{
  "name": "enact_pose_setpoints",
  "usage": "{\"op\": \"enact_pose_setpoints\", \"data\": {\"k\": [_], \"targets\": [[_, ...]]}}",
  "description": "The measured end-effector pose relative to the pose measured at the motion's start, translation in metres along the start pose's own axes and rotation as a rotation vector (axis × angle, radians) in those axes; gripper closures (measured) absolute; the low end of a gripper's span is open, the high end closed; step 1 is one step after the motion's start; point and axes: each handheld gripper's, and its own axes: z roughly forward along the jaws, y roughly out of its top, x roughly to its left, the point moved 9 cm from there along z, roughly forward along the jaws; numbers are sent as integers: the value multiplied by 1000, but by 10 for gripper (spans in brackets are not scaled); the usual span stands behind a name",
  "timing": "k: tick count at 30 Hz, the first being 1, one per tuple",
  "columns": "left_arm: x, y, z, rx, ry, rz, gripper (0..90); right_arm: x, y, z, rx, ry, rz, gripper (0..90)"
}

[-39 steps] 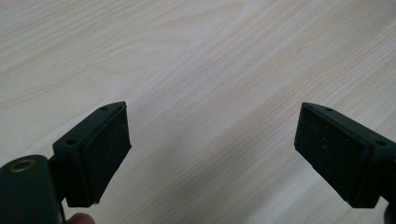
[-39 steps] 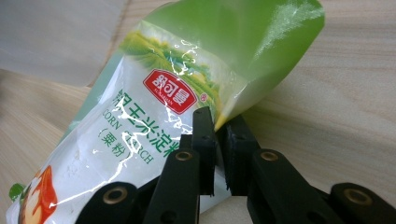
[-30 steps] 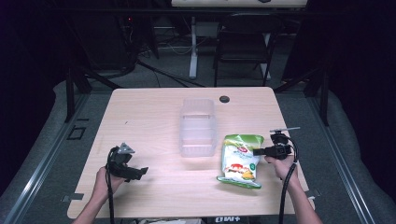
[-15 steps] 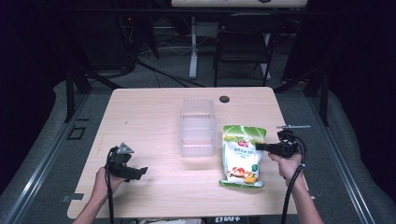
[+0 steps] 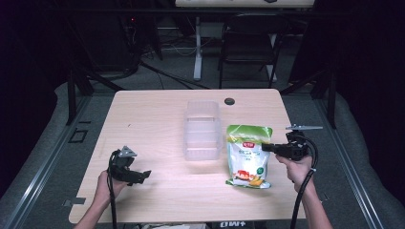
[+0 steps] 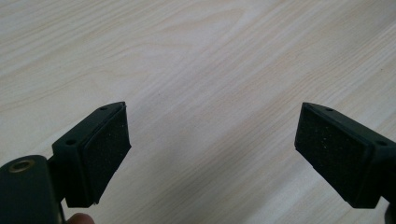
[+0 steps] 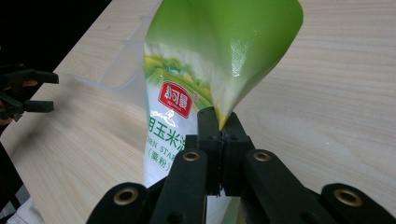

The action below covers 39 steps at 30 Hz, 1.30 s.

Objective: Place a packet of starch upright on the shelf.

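A green and white snack bag (image 5: 248,153) hangs by its right edge, lifted off the light wood table (image 5: 153,119), its bottom end low over the wood. My right gripper (image 5: 265,147) is shut on that edge; in the right gripper view the jaws pinch the bag (image 7: 205,79) at my right gripper (image 7: 218,125). A clear plastic container (image 5: 202,130) stands at the table's middle, just left of the bag. My left gripper (image 5: 141,175) rests near the front left, open, and the left gripper view has its pads (image 6: 106,149) wide apart over bare wood.
A small dark round grommet (image 5: 229,101) sits near the table's far edge. Behind the table stand a chair (image 5: 248,47) and a desk leg (image 5: 197,45) in the dark. The clear container (image 7: 126,70) lies just beyond the bag in the right gripper view.
The bag has been raised and swung more upright, shifting slightly right and toward the front with my right gripper. The left gripper has stayed put.
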Motion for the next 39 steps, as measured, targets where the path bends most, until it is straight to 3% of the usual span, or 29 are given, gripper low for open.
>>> {"op": "enact_pose_setpoints", "data": {"k": [9, 17, 23, 29, 39], "targets": [[0, 0, 0, 0, -2, -1, 100, 12, 6, -8, -7, -9, -39, 899], [0, 0, 0, -3, 1, -5, 100, 30, 14, -13, -7, -14, -114, 900], [0, 0, 0, -1, -2, -3, 99, 37, 17, -15, -11, -4, -134, 900], [1, 0, -1, -7, 4, -2, 99, 42, 21, -16, -18, -2, -149, 900], [2, 1, -3, -16, 10, 0, 99, 43, 29, -22, -16, -44, -188, 900]]}}
